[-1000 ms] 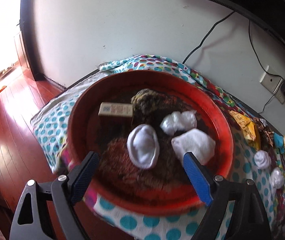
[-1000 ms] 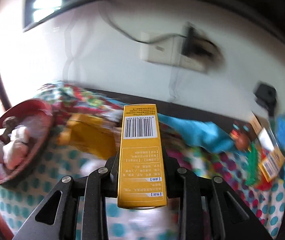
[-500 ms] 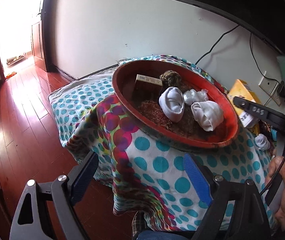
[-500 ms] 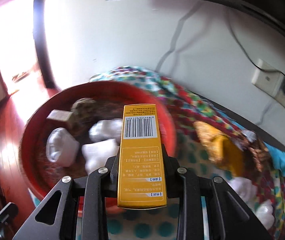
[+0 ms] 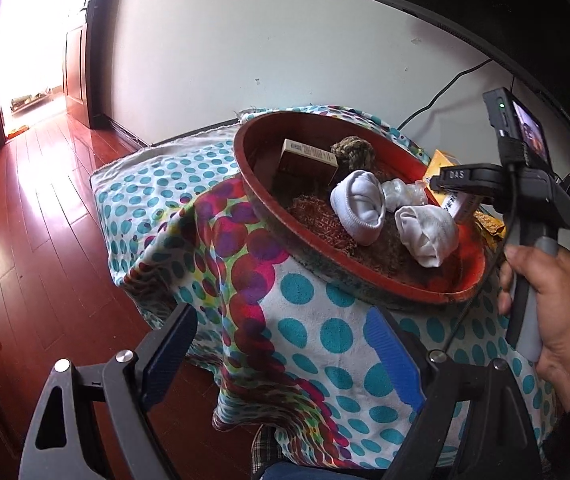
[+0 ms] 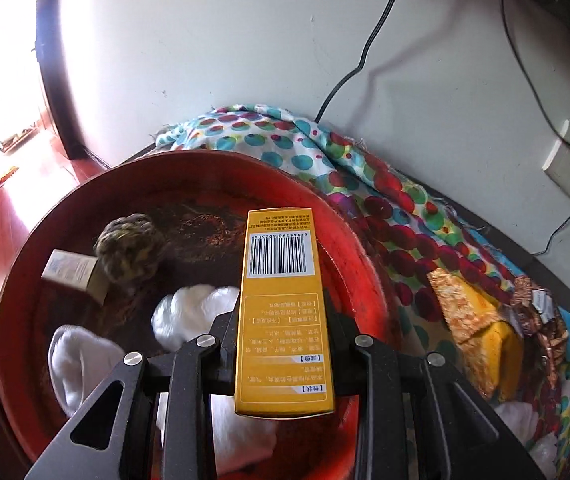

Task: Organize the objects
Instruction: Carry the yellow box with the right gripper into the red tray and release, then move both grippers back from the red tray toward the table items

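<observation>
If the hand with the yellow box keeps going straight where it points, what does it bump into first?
Probably the white socks in the red bowl: the right gripper holds the yellow box over them, pointing downward. Depth is hard to judge.

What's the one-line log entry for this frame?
right gripper: shut on yellow box, over red bowl | left gripper: open, empty

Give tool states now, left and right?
Left tool: open, empty.
Right tool: shut on the yellow box, above the red basin.
</observation>
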Demonstrator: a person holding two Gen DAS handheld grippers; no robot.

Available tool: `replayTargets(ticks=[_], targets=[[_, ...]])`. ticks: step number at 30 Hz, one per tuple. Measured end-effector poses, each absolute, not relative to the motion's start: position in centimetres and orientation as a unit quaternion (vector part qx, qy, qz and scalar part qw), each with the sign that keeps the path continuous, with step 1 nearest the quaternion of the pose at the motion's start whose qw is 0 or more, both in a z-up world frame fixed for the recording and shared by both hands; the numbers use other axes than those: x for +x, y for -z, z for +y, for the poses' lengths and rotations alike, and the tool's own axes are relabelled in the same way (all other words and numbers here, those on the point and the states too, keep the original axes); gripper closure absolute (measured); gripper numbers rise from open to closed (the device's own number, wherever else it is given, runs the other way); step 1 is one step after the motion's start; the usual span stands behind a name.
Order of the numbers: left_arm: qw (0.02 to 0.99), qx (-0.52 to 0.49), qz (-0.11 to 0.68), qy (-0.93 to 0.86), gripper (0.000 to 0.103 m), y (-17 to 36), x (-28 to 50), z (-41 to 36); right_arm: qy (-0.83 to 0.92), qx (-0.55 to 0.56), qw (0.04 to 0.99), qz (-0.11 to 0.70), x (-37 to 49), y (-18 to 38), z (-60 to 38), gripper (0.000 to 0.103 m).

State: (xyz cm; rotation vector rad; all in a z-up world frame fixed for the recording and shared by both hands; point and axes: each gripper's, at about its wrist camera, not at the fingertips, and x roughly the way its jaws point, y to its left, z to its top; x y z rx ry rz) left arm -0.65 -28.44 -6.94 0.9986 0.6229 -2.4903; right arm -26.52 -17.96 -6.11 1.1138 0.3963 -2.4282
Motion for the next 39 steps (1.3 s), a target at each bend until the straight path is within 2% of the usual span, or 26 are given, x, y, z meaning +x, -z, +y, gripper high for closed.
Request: replayTargets(ticks=[11,13,18,21,23,24,25,26,27,28,29,33,38,39], targets=[[0.184,0.363,0.224,0.886,0.014,7.4,-1.0,-28.1,0.857,0.439,0.237,0.131,-27.2,7.6,-19.8,0.074],[0.184,0.363,0.223,0.886,0.014,7.4,-1.0,-27.9,0.87,0.416,0.207,0.168,-26.7,7.5,-20.2,0.074],[0.184,0.361,0.22,0.887,0.014,7.3,-1.0,-27.7,0.869,0.437,0.176,0.154,-27.9,9.1,-18.3,0.074],[0.184,0.363,0.219,0.887,0.014,7.4,-1.1,-27.5,0.856,0.456,0.207,0.128,-28.4,9.3,-17.7,0.073],[0.181,0.363,0.213,0.889,0.014,7.4,-1.3,-27.3,0.851,0.453,0.221,0.145,-27.8,9.0,-18.3,0.072],[0.182,0.363,0.206,0.89,0.014,7.3,-1.4,-27.1,0.854,0.44,0.235,0.15,-27.2,8.6,-18.6,0.069],[0.183,0.363,0.204,0.891,0.014,7.3,-1.4,-27.1,0.853,0.435,0.244,0.153,-26.8,8.4,-18.8,0.06],[0.184,0.364,0.203,0.89,0.014,7.4,-1.5,-27.1,0.853,0.435,0.244,0.154,-26.6,8.4,-19.0,0.046],[0.183,0.366,0.204,0.889,0.014,7.4,-1.5,-27.1,0.854,0.434,0.244,0.151,-26.3,8.3,-19.1,0.039],[0.183,0.367,0.203,0.889,0.014,7.5,-1.5,-27.0,0.856,0.431,0.246,0.147,-26.2,8.1,-19.0,0.026],[0.184,0.367,0.201,0.889,0.014,7.4,-1.4,-27.0,0.857,0.428,0.249,0.143,-26.0,8.0,-19.0,0.023],[0.187,0.363,0.193,0.892,0.014,7.3,-1.4,-27.0,0.863,0.411,0.257,0.141,-25.2,6.7,-18.3,0.022],[0.198,0.346,0.185,0.898,0.014,6.7,-0.9,-27.2,0.898,0.346,0.251,0.108,-23.9,2.7,-13.2,0.0],[0.199,0.34,0.181,0.901,0.014,6.5,-0.8,-27.0,0.909,0.326,0.237,0.104,-23.6,1.9,-11.3,0.0]])
